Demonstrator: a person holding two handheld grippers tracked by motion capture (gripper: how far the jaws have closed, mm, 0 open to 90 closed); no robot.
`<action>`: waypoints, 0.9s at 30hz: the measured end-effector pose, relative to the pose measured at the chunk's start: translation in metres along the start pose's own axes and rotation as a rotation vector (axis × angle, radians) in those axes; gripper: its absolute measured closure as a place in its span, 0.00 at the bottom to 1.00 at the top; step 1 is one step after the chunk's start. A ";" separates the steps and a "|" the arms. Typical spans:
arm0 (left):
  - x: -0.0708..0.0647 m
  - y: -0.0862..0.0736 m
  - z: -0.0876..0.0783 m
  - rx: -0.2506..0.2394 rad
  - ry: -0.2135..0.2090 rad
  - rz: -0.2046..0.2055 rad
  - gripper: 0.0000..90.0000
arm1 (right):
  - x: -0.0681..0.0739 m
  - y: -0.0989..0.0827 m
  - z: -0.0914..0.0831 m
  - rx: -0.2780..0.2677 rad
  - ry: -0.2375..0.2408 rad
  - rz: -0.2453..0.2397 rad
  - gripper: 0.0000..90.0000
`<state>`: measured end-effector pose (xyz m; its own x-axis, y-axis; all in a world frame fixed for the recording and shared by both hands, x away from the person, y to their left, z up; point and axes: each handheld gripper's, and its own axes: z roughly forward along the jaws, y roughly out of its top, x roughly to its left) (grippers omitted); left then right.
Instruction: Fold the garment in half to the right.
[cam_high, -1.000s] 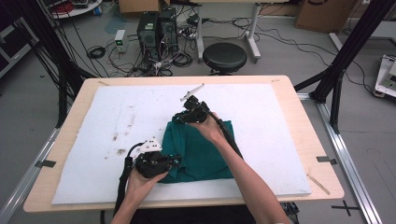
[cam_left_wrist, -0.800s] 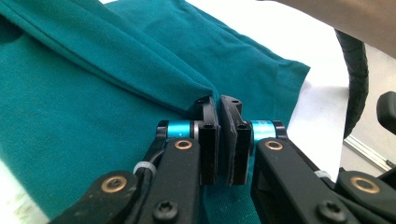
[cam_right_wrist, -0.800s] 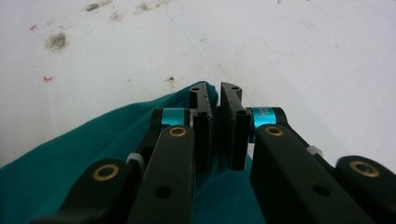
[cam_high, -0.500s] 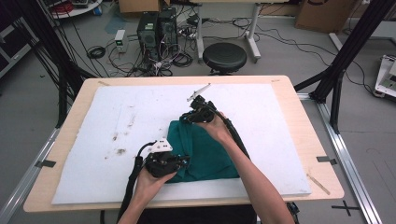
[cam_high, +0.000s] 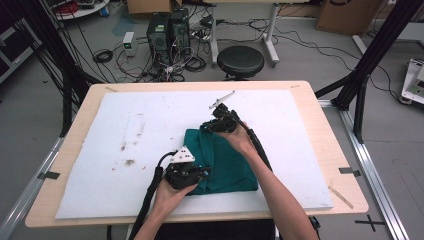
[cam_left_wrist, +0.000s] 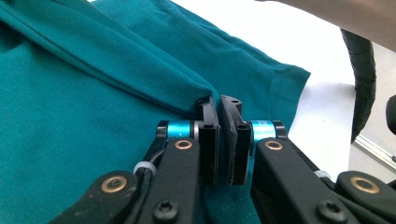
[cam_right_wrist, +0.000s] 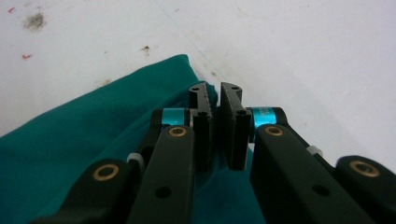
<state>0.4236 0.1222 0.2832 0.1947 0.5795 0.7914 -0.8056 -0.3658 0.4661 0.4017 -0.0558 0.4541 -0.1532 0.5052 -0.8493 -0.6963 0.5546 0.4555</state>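
Observation:
A teal garment (cam_high: 235, 165) lies folded on the white board (cam_high: 150, 115), a little right of the middle. My left gripper (cam_high: 202, 172) sits at the garment's near left corner. In the left gripper view its jaws (cam_left_wrist: 219, 105) are shut on a fold of the teal cloth (cam_left_wrist: 93, 93). My right gripper (cam_high: 207, 126) is at the far left corner, a grey plate sticking up behind it. In the right gripper view the jaws (cam_right_wrist: 212, 93) are shut on the cloth's edge (cam_right_wrist: 93, 135), just above the board. Both pinched corners are lifted slightly.
The board carries small dark stains (cam_high: 130, 162) left of the garment. A wooden table rim (cam_high: 345, 165) frames the board. Beyond the table stand a black stool (cam_high: 240, 60), computer cases (cam_high: 167, 27) and loose cables. Black frame posts (cam_high: 370, 55) rise at the right.
Both grippers have moved to the right with the garment's left edge in them, so the cloth's left side has drawn in over the rest.

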 end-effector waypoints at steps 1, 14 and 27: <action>-0.001 0.000 0.001 0.003 0.005 0.004 0.95 | -0.001 -0.001 0.000 0.000 0.000 0.001 0.94; -0.010 0.010 0.019 0.009 -0.002 0.003 0.95 | -0.009 -0.011 -0.010 -0.014 -0.018 0.018 0.94; -0.025 0.024 0.044 0.014 0.011 0.016 0.95 | -0.021 -0.023 -0.024 -0.026 -0.056 0.050 0.94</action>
<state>0.4239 0.0664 0.2922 0.1754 0.5812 0.7946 -0.8005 -0.3857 0.4588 0.4043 -0.0951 0.4545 -0.1489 0.5685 -0.8091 -0.7070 0.5108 0.4891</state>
